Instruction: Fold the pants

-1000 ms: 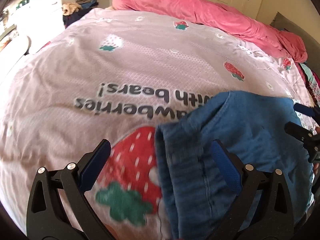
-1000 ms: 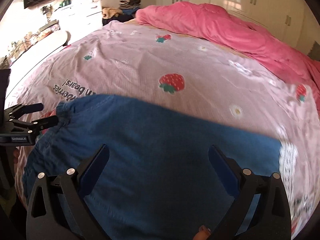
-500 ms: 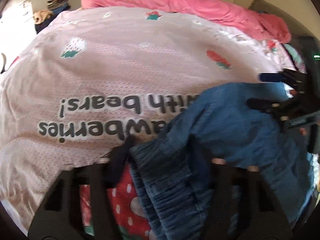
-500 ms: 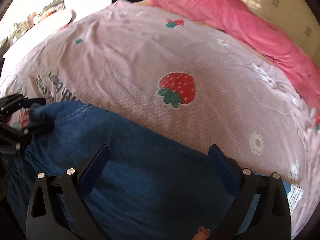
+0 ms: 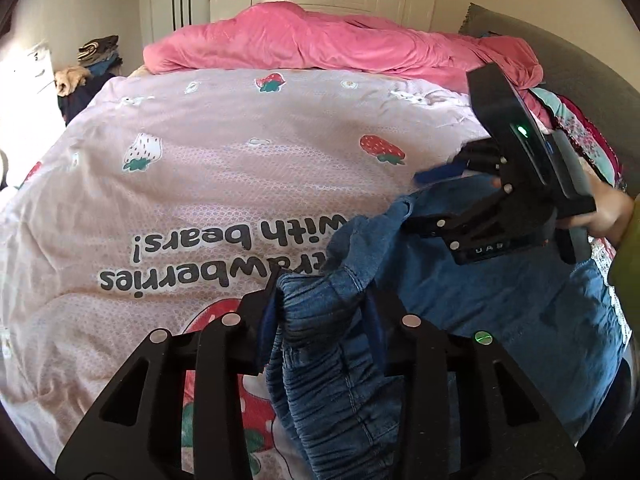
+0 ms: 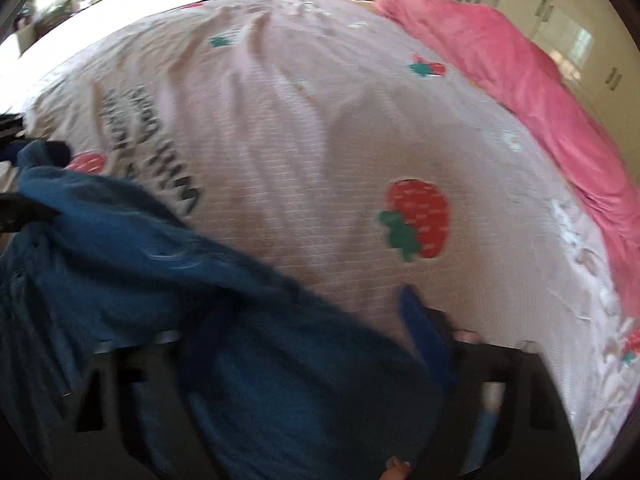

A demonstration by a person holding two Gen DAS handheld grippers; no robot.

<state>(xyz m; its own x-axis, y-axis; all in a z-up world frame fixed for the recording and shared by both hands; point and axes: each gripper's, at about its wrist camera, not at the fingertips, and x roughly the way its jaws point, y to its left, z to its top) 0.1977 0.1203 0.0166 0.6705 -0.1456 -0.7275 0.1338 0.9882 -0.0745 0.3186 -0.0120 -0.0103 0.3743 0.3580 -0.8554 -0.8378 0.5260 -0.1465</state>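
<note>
So the blue denim pants (image 5: 500, 304) lie bunched at the near edge of the strawberry-print bedspread (image 5: 224, 168); left gripper (image 5: 320, 312) has just closed & pinches the gathered elastic waistband, likely to lift 1 end for the fold. Right gripper (image 6: 316, 336) has been closing w/ denim between its fingers, too blurred to tell if it grips. Plenty of bare bedspread lies beyond toward the pink duvet (image 5: 340, 44).
</note>
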